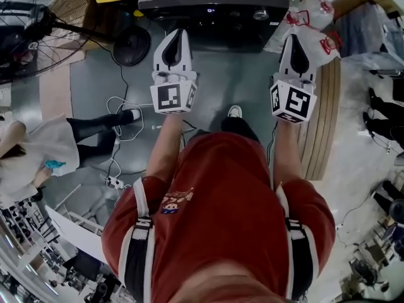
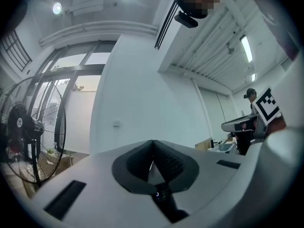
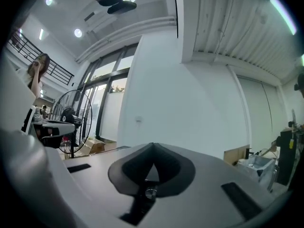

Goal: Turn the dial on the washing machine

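Note:
The dark washing machine [image 1: 208, 2] stands at the top of the head view, with a round silver dial [image 1: 261, 14] on its panel's right side. My left gripper [image 1: 175, 35] is held in front of the machine's left half, jaws closed together with nothing between them. My right gripper [image 1: 297, 40] is held a little below and right of the dial, apart from it, jaws also closed on nothing. In the left gripper view the left gripper [image 2: 153, 142] faces a white wall and ceiling. The right gripper [image 3: 153, 146] faces the same wall in its own view. Neither gripper view shows the machine.
A standing fan [image 1: 38, 24] and its round base [image 1: 131, 45] are at the left. Plastic bags [image 1: 309, 17] lie right of the machine. A person in white [image 1: 38, 150] crouches at the left by cables and a power strip [image 1: 113, 182]. A round wooden edge [image 1: 323, 118] is at the right.

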A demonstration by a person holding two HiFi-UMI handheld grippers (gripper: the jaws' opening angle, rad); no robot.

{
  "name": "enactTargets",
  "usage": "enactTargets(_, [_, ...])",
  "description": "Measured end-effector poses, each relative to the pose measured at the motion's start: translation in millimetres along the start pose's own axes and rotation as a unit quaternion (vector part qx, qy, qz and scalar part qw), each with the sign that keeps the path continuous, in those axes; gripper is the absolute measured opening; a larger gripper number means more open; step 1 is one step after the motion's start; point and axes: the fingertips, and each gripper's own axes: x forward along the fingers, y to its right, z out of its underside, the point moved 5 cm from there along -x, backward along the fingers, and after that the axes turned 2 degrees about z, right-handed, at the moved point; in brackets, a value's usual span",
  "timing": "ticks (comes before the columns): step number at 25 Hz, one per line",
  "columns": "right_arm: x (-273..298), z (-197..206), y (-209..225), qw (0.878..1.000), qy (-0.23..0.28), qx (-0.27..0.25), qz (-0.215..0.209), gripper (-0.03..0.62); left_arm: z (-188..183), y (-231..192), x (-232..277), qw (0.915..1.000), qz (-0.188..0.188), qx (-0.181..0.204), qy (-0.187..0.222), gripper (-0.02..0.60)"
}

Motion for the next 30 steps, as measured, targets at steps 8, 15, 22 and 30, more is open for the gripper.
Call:
enactTargets(8, [36,40,18,1.000,-0.015,-0.002,-0.019,0.006,40,16,26,0.9998,-0.008,0.007,-0.017,0.015])
enactTargets(15, [50,71,2,0.999,-0.031,-0.003,-0.036,0.006,77,12,28,0.9995,0.009,-0.016,-0.025,0.015])
enactTargets(22, [77,102,-20,0.998,-0.052,-0.017,-0.042,0.007,113,-7,41,0.9989,0.011,-0.024,-0.039,0.015])
enactTargets(30, [119,158,-43,0.994,-0.093,-0.024,-0.046,0.008,172,-32,65,0.9970,0.016,-0.042,-0.063,0.016])
